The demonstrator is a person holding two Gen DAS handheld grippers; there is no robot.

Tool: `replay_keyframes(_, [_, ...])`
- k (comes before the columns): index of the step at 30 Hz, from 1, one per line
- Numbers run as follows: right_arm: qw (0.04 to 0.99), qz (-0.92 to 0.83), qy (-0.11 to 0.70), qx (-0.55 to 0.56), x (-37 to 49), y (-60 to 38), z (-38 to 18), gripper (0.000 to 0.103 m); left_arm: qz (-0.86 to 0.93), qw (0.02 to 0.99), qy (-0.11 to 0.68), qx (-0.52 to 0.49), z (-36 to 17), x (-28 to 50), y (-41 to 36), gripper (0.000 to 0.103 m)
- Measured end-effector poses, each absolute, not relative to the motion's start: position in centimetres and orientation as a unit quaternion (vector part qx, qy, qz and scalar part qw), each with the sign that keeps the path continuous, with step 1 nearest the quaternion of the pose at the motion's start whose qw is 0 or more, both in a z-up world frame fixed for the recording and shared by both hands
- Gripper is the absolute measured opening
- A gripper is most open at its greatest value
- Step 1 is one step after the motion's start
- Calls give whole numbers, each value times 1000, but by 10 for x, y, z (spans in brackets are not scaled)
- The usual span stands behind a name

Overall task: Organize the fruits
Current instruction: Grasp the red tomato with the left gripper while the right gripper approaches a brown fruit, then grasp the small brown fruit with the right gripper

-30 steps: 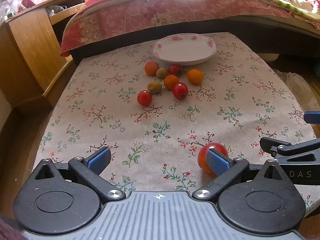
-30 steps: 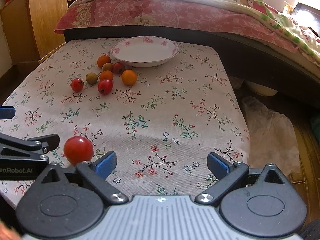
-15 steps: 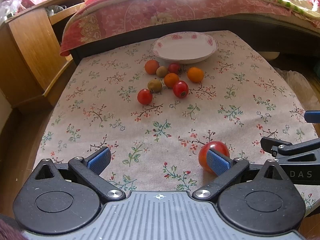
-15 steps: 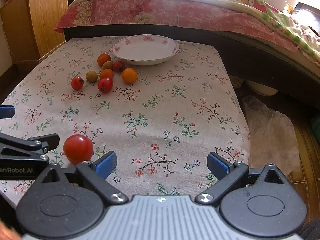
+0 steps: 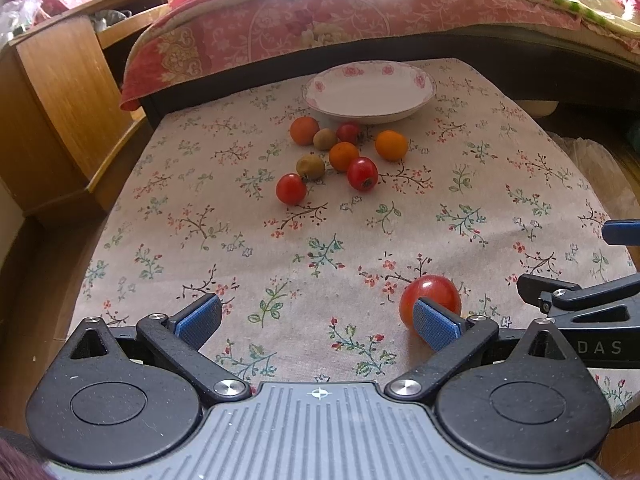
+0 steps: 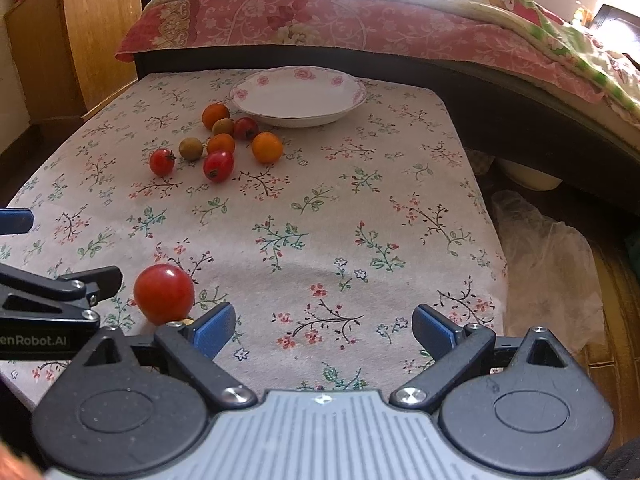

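Observation:
A white plate with pink flowers (image 5: pixel 416 80) (image 6: pixel 352 86) stands empty at the far side of the floral table. Several small fruits lie in a cluster just in front of it: red tomatoes (image 5: pixel 362 173) (image 6: pixel 218 165), oranges (image 5: pixel 391 145) (image 6: pixel 267 147) and brownish-green ones (image 5: pixel 310 166). One lone red tomato (image 5: pixel 434 294) (image 6: pixel 164 293) lies near the front edge, between my two grippers. My left gripper (image 5: pixel 318 318) is open and empty, its right pad just in front of that tomato. My right gripper (image 6: pixel 324 326) is open and empty, the tomato just left of its left pad.
A bed with a red floral cover (image 5: pixel 320 20) runs behind the table. A wooden cabinet (image 5: pixel 60 92) stands at the left. A clear plastic bag (image 6: pixel 552 252) lies on the floor to the right of the table edge.
Both views have shifted very slightly; the plate and fruit cluster sit a bit higher in the frames. The fruits have not moved and both grippers stay open.

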State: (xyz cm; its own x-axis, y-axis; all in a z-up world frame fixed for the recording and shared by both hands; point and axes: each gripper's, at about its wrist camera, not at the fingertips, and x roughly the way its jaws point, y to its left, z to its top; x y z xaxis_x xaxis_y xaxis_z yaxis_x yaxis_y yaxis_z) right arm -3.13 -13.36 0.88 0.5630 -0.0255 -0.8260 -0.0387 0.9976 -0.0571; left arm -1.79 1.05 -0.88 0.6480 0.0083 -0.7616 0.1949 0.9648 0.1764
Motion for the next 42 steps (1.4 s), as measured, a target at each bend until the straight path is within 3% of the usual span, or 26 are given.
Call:
replay_keyframes(21, [871,120,473,-56,-39,-105,8,91,-42,902,411,123,-2,-21,23,103])
replay_keyframes(23, [868,139,472,-67,-41,-97,6,85,-42,903,409,125,-1,-21,23,103])
replay_keyframes(25, [861,153,481,-70,-37,-93,1,63,-41,904,407,125,-1,-20,24,103])
replay_keyframes(27, [852,164,493,-68,-32,-89,-5,51,-39,904,407,122,-1,-19,25,103])
replay_keyframes(29, [848,170,497,-68,-27,-86,-10,50,-38,904,409,121,-1,-18,26,103])
replay_keyframes(33, [840,182,505,-81,-21,-79,-18,30,-44,904,410,114,-2,-17,27,103])
replay_keyframes(42, [832,175,521,-79,-22,-107,-8,29,-98,899,420,82,-9,-11,22,95])
